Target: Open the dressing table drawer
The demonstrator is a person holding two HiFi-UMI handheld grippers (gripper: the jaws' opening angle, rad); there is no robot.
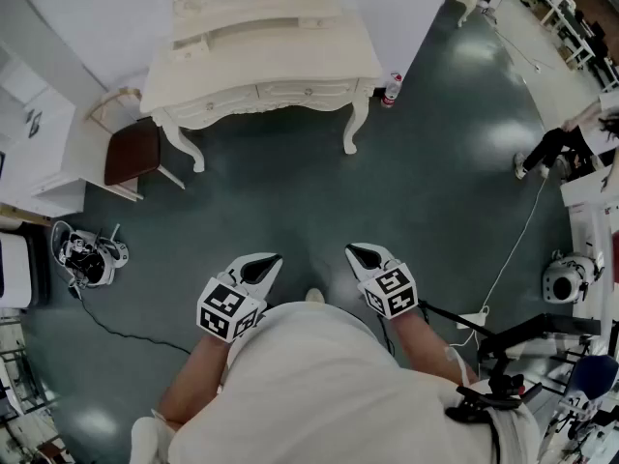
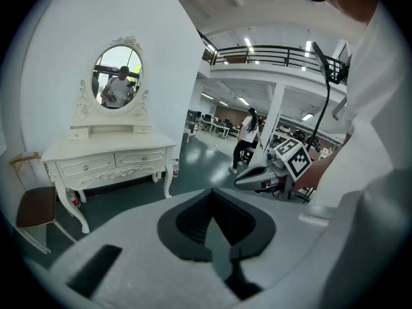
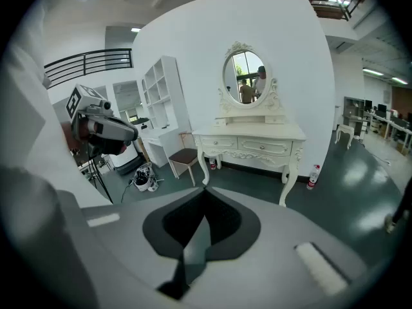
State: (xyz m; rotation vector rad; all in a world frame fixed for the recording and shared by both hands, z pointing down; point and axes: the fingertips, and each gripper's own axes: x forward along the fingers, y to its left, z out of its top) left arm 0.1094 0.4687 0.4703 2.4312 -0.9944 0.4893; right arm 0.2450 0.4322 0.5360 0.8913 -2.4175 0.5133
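Cream-painted dressing table (image 1: 261,61) stands against the wall (image 1: 97,17), well apart from you, with both drawers (image 3: 277,148) shut and their contents unseen. Your left gripper (image 1: 274,259) and right gripper (image 1: 354,251) are clenched on nothing. Risk: if you arrive with jaws closed, you would knock the small knob (image 3: 262,147) rather than grasp it, or pinch it off-centre and slip.

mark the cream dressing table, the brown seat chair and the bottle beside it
cream carved dressing table (image 1: 290,61), head view, its flat top
chair with brown seat (image 1: 132,151), head view, the seat
clear plastic bottle (image 1: 392,89), head view, its body
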